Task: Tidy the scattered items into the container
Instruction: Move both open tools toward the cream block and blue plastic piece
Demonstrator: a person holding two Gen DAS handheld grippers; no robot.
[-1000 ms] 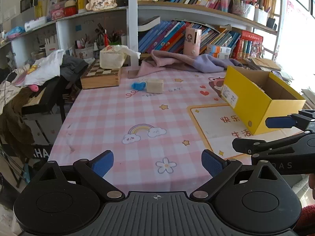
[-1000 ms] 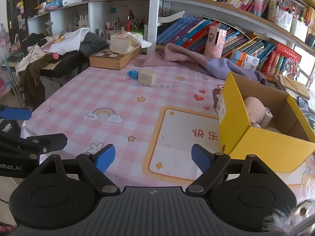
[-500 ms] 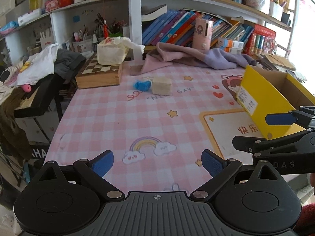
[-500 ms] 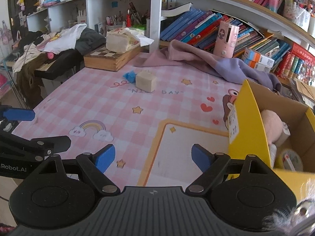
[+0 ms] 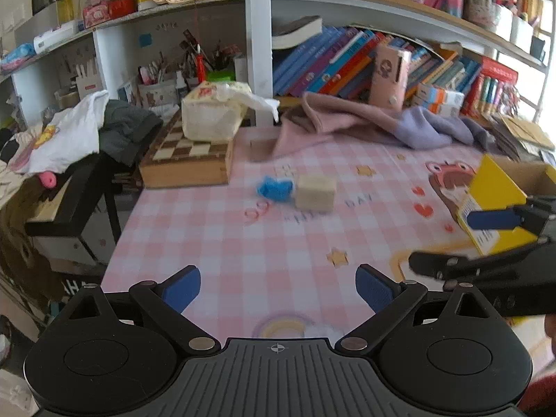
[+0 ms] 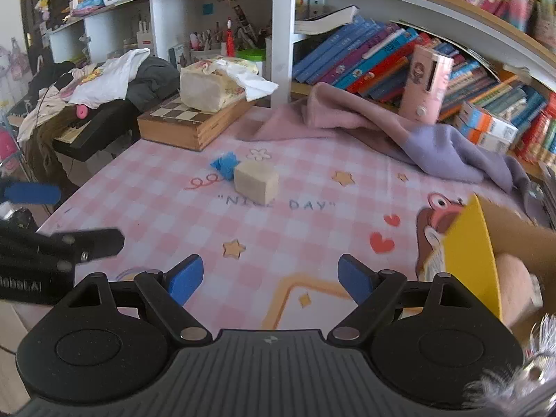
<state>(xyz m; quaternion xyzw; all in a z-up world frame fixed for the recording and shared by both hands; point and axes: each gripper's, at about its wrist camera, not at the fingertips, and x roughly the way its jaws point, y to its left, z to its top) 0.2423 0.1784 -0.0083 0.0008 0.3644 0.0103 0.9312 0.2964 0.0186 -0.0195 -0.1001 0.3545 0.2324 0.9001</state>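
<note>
A beige cube [image 5: 315,193] and a small blue item [image 5: 274,187] touching its left side lie on the pink checked tablecloth, far ahead of both grippers; they also show in the right wrist view as the cube [image 6: 256,180] and the blue item [image 6: 225,165]. The yellow cardboard box [image 5: 495,194] stands at the right; in the right wrist view the box [image 6: 469,253] holds a plush item [image 6: 514,288]. My left gripper [image 5: 278,288] is open and empty. My right gripper [image 6: 266,278] is open and empty.
A wooden chess box [image 5: 187,160] with a tissue pack [image 5: 212,114] on it sits at the back left. A pink and purple cloth [image 5: 365,125] lies along the back. Bookshelves stand behind. The table's left edge drops to a cluttered bench [image 5: 69,187].
Both grippers have moved forward over the table toward the cube and blue item, which look larger now. The yellow box has slid toward the right edge of both views.
</note>
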